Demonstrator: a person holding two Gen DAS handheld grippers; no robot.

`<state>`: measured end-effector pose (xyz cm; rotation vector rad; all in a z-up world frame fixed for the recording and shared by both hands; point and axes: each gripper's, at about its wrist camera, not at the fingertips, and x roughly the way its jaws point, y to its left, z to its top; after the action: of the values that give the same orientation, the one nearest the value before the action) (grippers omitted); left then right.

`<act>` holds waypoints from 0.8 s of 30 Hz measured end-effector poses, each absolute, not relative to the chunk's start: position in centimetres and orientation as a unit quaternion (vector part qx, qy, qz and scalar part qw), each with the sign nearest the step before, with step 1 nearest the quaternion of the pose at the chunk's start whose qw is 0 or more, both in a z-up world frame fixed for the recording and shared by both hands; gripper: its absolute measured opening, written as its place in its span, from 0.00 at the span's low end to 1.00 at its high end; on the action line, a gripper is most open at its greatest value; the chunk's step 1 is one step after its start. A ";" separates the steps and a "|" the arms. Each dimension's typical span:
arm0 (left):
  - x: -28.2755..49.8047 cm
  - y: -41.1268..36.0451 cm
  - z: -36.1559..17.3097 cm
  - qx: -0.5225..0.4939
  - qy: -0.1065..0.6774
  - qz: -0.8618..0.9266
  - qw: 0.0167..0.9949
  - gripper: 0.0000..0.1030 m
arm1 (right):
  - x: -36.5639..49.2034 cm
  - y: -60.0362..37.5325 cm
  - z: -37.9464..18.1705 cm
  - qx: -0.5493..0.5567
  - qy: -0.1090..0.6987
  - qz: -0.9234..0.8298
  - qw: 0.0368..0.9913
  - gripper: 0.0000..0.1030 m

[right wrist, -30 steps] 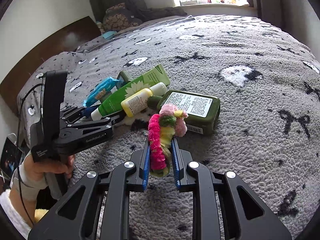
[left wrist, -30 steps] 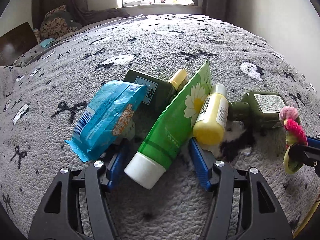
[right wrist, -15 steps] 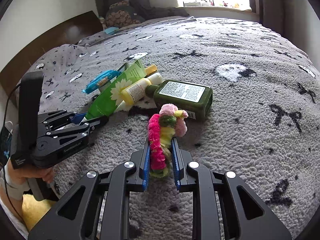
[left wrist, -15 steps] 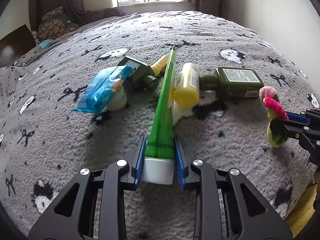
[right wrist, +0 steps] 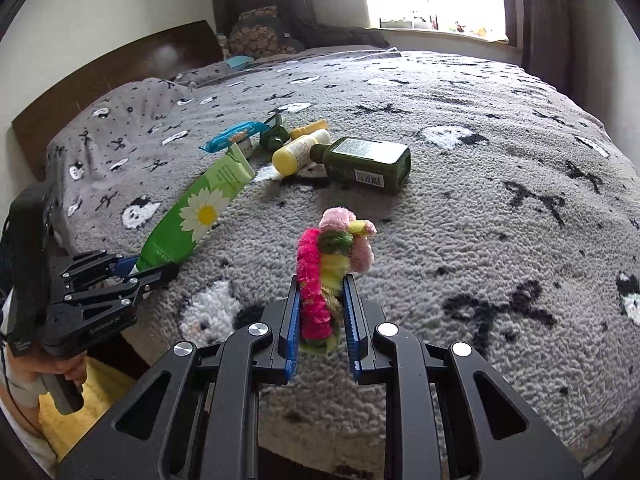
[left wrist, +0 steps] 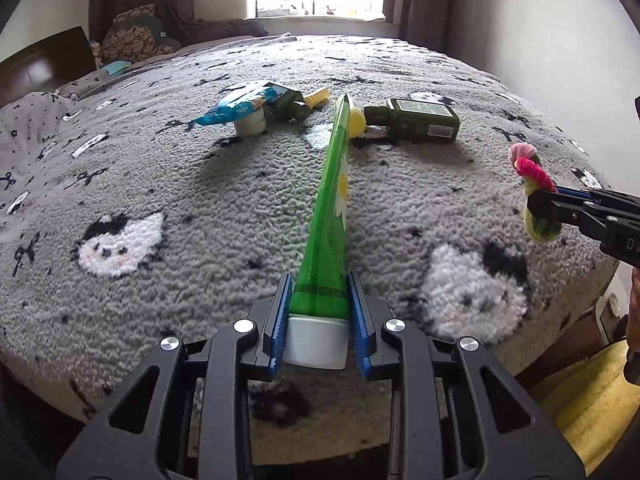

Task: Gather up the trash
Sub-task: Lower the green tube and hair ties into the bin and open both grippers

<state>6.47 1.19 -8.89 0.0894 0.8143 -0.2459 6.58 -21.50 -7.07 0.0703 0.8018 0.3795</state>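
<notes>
My left gripper [left wrist: 318, 312] is shut on a green daisy-print tube [left wrist: 330, 216] by its white cap end, held edge-on above the bed near the front edge; it also shows in the right wrist view [right wrist: 196, 216]. My right gripper [right wrist: 320, 312] is shut on a fuzzy pink, yellow and green ring [right wrist: 328, 268], also seen at the right of the left wrist view [left wrist: 534, 192]. On the blanket lie a blue wrapper [left wrist: 236, 110], a yellow bottle [right wrist: 294, 152] and a dark green bottle [right wrist: 366, 164].
The grey patterned blanket [left wrist: 160, 184] covers the bed. A second dark green bottle [left wrist: 288, 106] with a yellow cap and a small white jar [left wrist: 250, 126] lie by the wrapper. Pillows and a dark headboard [right wrist: 120, 76] stand far left. A yellow mat [left wrist: 592, 392] is on the floor below.
My left gripper closed on the green tube's cap end, turned it edge-on and drew it back from the pile toward the bed's front edge. The right gripper also drew back, still holding the ring.
</notes>
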 end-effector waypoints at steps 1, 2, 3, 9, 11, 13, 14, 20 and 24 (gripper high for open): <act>5.9 1.2 -8.8 0.041 0.393 -0.123 0.911 0.25 | 6.0 -21.5 -7.0 0.036 0.385 0.184 0.904 0.20; 5.2 1.1 -8.7 0.040 0.391 -0.126 0.911 0.25 | 5.5 -21.5 -6.9 0.038 0.382 0.185 0.905 0.20; 4.6 0.9 -8.6 0.041 0.389 -0.129 0.911 0.25 | 5.0 -21.5 -6.8 0.038 0.379 0.185 0.906 0.20; 0.7 -0.1 -8.8 0.038 0.381 -0.149 0.912 0.25 | 1.8 -21.2 -7.0 0.045 0.375 0.191 0.906 0.20; -0.5 -0.4 -8.8 0.041 0.377 -0.152 0.913 0.25 | 0.6 -21.2 -7.2 0.047 0.376 0.195 0.905 0.20; -1.6 -0.6 -8.9 0.043 0.377 -0.156 0.912 0.25 | -0.5 -21.1 -7.5 0.046 0.378 0.197 0.904 0.20; -2.2 -0.7 -9.0 0.043 0.377 -0.158 0.912 0.25 | -1.0 -21.0 -7.6 0.045 0.379 0.198 0.903 0.20; -5.2 -1.1 -10.0 0.049 0.384 -0.171 0.906 0.25 | -3.4 -20.8 -8.7 0.048 0.392 0.199 0.897 0.20; -6.5 -1.2 -11.2 0.058 0.398 -0.175 0.899 0.25 | -4.7 -20.6 -9.9 0.056 0.405 0.203 0.890 0.20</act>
<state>-6.54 -1.23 -11.20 0.1203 0.8237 -0.3630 -4.67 -20.55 -9.90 0.1155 0.8417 0.4209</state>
